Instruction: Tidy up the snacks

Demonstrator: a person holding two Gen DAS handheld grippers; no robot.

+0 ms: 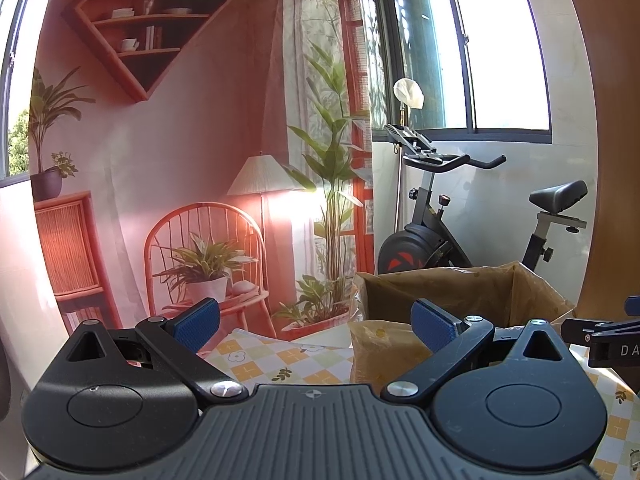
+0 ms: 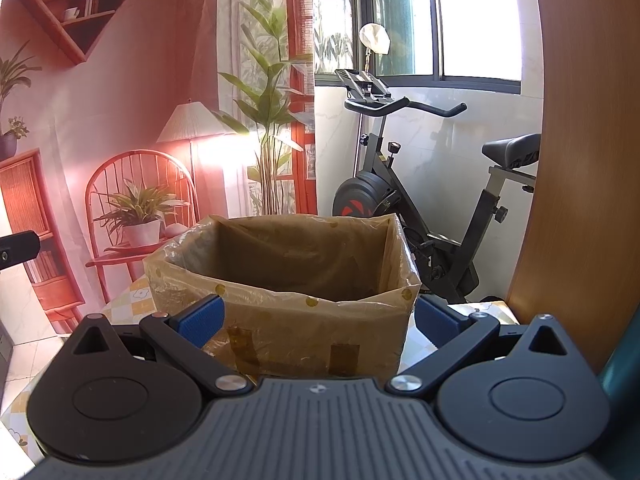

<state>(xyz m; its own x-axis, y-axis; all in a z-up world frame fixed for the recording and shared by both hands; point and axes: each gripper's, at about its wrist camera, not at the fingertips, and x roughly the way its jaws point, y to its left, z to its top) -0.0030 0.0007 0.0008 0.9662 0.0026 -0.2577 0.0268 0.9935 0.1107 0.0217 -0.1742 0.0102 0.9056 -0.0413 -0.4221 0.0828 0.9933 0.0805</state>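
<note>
Open cardboard box, lined with plastic film, stands on the counter. Right tool hovers directly before the box, spread wide, holding nothing; left tool, left of the box, likewise wide and empty. No snacks visible. Judged an opening step: next, locate a snack to grasp.

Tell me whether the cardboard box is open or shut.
Open. The cardboard box stands upright on the checked tablecloth with its top uncovered, inner walls showing. Its floor is hidden, so contents cannot be told.
</note>
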